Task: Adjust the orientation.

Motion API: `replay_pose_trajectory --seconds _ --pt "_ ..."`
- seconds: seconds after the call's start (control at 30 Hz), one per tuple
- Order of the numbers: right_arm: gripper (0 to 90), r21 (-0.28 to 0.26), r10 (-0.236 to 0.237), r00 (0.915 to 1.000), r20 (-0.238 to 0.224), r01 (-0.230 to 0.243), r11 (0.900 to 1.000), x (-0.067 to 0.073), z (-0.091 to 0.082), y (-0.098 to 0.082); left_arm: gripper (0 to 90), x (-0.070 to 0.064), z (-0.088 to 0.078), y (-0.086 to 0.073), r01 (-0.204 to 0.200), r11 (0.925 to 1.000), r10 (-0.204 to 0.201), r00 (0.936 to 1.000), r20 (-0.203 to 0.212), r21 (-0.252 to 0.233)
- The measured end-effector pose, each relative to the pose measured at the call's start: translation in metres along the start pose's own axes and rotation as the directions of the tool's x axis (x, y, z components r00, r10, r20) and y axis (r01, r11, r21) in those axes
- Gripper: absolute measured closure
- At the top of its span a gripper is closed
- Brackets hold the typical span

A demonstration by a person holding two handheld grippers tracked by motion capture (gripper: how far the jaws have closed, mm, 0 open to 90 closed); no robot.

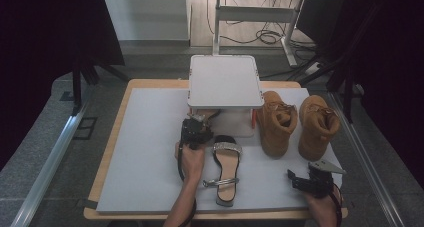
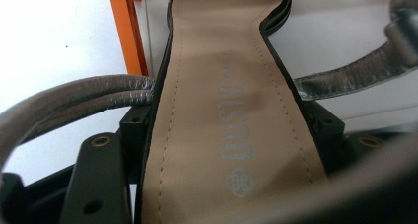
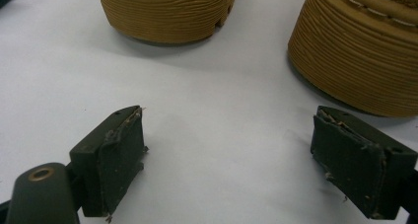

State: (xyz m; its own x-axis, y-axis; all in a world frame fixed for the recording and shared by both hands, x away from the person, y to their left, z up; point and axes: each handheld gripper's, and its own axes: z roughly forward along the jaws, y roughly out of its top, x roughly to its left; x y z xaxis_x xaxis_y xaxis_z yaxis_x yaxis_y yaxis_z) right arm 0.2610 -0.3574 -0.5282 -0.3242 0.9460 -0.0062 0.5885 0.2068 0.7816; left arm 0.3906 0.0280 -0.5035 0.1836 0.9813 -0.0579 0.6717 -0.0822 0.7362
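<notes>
Left gripper point(image 2: 226, 150) clamping tan-lined sandal point(image 2: 222, 110), silvery straps point(image 2: 345, 78)

A black sandal point(image 2: 217, 110) with a tan insole and metallic silver straps is sitting clamped at its sides, its printed footbed running toward twelve o'clock in the left gripper view. Its mate, the second sandal point(image 1: 226, 169), is lying flat on the grey mat at about six o'clock, toe pointing to twelve, ankle strap curling out at nine.
</notes>
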Motion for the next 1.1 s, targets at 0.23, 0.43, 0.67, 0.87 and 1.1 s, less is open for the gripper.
replay_pose_trajectory --seconds 0.23,0.43,0.67,0.87,1.1 --pt "12.7 0.000 -0.001 1.0000 0.000 0.001 1.000 0.000 0.000 0.000 38.5 -0.002 0.006 0.002 0.008 1.0000 -0.008 0.9996 -0.026 -0.001" --pt "12.7 0.000 0.000 1.0000 0.000 0.000 1.000 0.000 0.000 0.000 38.3 -0.002 0.009 0.005 0.023 0.9997 -0.022 0.9991 -0.036 0.002" --pt "12.8 0.000 0.000 1.0000 0.000 0.000 1.000 0.000 0.000 0.000 37.2 0.000 0.009 0.005 0.016 0.9999 -0.016 0.9998 -0.011 0.004" --pt "12.8 -0.001 0.000 1.0000 0.000 0.000 1.000 0.000 0.000 0.000 32.9 0.003 0.003 0.004 -0.004 1.0000 0.004 0.9998 0.022 0.002" --pt "12.8 0.001 -0.001 1.0000 0.000 0.001 1.000 0.000 0.000 0.000 32.0 0.010 -0.013 -0.005 -0.046 0.9989 0.046 0.9980 0.043 -0.006"
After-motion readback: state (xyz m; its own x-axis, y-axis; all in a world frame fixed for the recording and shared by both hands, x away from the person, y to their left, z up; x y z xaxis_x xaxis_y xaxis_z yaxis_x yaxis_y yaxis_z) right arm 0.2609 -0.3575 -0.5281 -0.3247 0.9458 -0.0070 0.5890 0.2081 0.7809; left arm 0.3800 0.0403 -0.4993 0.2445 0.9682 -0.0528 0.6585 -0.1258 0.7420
